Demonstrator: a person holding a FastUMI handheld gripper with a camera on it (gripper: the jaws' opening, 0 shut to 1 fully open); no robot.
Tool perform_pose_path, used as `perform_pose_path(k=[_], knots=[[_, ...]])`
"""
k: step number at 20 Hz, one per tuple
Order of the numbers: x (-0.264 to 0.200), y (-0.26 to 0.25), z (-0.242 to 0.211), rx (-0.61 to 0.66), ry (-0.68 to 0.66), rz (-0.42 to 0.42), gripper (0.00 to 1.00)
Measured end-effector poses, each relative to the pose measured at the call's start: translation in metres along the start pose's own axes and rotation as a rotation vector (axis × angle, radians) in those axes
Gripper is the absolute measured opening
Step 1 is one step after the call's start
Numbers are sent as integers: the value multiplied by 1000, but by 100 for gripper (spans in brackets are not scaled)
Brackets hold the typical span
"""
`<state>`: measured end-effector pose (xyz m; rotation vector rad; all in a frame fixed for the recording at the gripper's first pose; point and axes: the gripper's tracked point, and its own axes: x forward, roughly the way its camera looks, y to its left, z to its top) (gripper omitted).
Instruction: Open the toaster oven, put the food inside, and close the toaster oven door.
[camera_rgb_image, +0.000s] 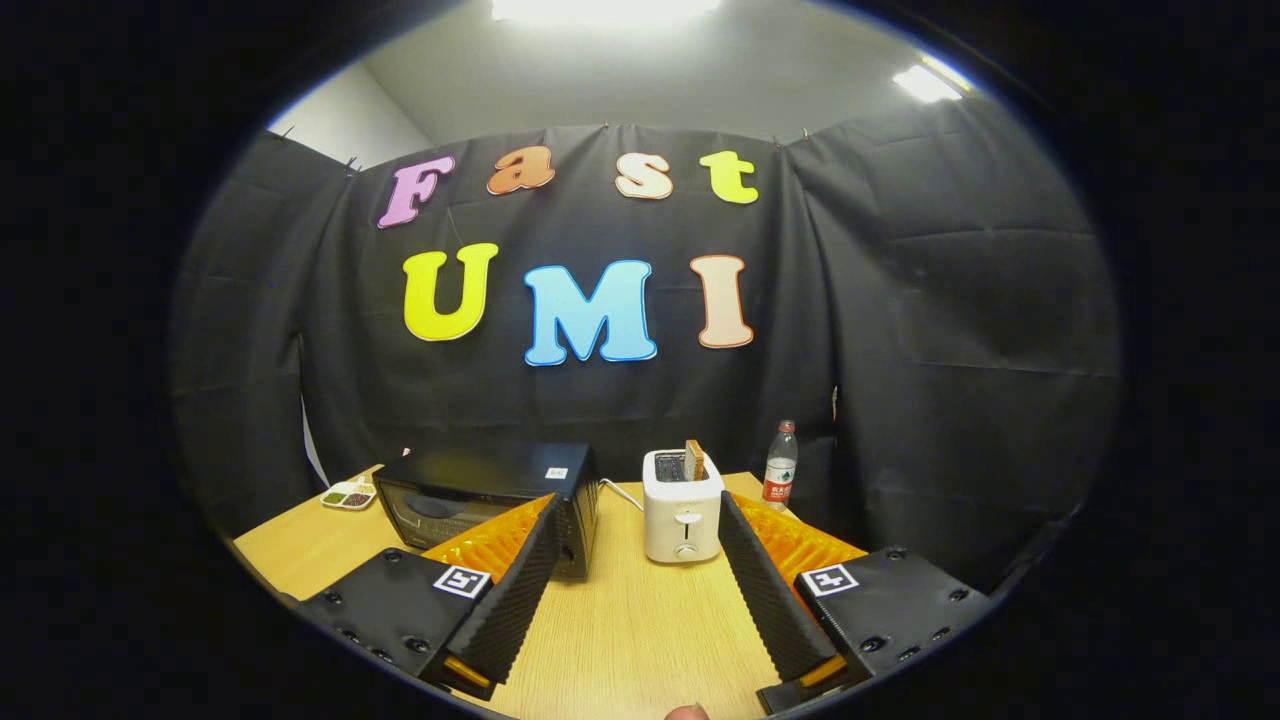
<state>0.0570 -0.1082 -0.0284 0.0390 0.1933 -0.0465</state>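
We held our gripper (640, 520) up above the wooden table (640, 630), its two fingers spread wide apart and grasping nothing.

The fingers (515, 590) pointed straight ahead, level over the table, with bare wood showing between them. The black toaster oven (490, 495) sat on the table just beyond the tip of our left finger, a little off to that side, and its glass door looked shut. A white toaster (682, 505) with a brown slice (693, 459) sticking up from its slot stood beyond the gap between the fingers, near the right one. A water bottle (780, 465) stood behind it by the wall. A small dish (349, 494) with food in it lay on the far side of the oven.
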Motion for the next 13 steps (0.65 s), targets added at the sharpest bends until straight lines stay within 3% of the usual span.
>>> perform_pose_path(k=[13], knots=[[0, 0, 7, -1, -3, 15, 97]])
